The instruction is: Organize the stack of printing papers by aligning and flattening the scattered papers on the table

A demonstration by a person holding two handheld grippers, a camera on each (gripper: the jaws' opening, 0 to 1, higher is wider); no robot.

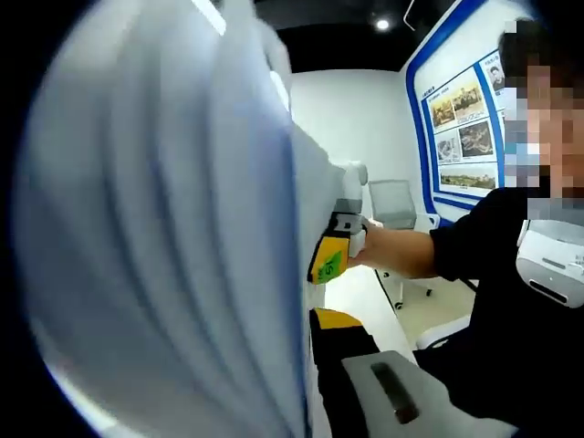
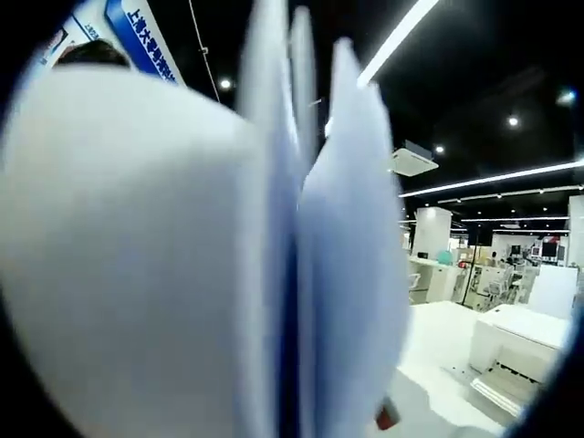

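Sheets of white printing paper (image 1: 173,237) were held up on edge right in front of the left gripper view, fanned and blurred. Left gripper's own jaws were hidden by the sheets, so couldn't tell if it was apart or clamped. At the paper's far edge sat the right gripper (image 1: 336,248), yellow with a green label, text too small to read, gripped by the person's hand (image 1: 372,245); it met the stack edge but its jaw state couldn't be told. Person wore a black short-sleeved top (image 1: 511,265). Blue-framed wall board (image 1: 461,128) carried photos and Chinese text, unreadable. An office chair (image 1: 394,205) stood behind. In the right gripper view the paper (image 2: 182,274) stood upright, sheets splayed apart; a white bench (image 2: 438,342) lay beyond, ceiling strip lights (image 2: 397,41) overhead.
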